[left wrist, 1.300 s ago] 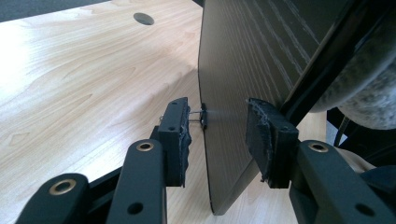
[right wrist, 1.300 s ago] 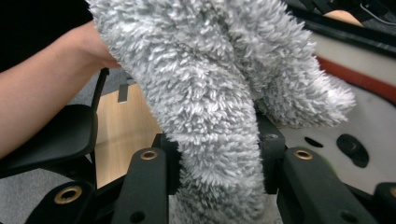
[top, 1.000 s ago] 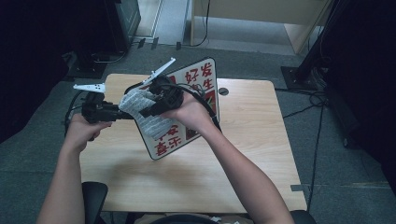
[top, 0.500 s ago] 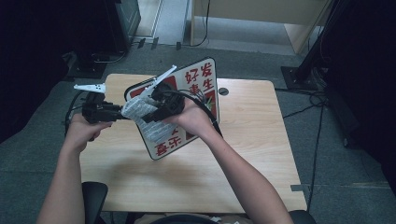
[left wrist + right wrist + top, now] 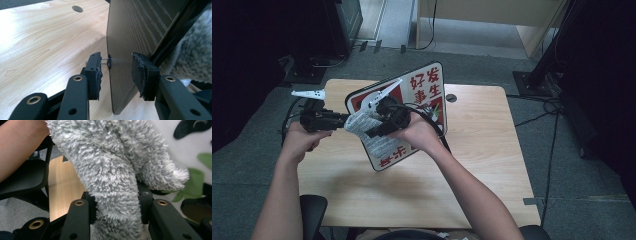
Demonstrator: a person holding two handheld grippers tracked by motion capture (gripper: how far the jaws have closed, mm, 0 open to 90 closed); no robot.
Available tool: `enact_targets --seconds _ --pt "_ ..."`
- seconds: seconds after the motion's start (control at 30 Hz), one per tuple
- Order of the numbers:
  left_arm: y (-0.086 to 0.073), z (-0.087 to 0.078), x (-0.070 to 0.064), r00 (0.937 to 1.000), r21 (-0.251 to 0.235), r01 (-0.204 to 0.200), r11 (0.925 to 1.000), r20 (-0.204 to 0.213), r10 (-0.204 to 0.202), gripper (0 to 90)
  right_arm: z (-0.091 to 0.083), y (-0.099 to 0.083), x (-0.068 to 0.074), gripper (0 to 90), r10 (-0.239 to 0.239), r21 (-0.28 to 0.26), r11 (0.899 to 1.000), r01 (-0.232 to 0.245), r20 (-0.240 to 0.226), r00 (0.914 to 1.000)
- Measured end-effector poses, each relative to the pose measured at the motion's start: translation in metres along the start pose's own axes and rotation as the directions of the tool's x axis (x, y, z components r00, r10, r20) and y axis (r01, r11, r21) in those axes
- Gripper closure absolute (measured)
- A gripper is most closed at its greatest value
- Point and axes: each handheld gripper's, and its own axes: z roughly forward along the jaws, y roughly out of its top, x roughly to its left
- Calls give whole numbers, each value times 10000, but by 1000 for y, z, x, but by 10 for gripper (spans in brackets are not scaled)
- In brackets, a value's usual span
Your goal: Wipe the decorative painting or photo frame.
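Note:
A white sign board [image 5: 424,87] with red characters stands tilted on the wooden table [image 5: 482,165]. Its dark wood-grain back [image 5: 140,30] faces the left gripper view. My left gripper [image 5: 344,119] [image 5: 116,72] is open, with one jaw on each side of the board's left edge. A small gap shows between the left pad [image 5: 95,72] and the board. My right gripper [image 5: 372,131] [image 5: 116,205] is shut on a grey fluffy cloth [image 5: 362,125] [image 5: 112,170]. The cloth rests against the sign's printed front [image 5: 172,150].
A round cable hole [image 5: 451,98] [image 5: 77,9] lies in the table behind the sign. A black chair [image 5: 22,180] stands at the person's side of the table. Dark cabinets and cables ring the table on the grey floor.
The right gripper and its cloth have slid slightly down the sign's face towards the person. The left gripper and the board have barely moved.

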Motion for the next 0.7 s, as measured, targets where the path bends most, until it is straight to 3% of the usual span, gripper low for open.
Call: enact_targets --seconds 0.7 --pt "-1 0 0 10000 10 53 10000 -34 -53 605 21 -29 -6 652 55 236 9997 -46 -364 9993"
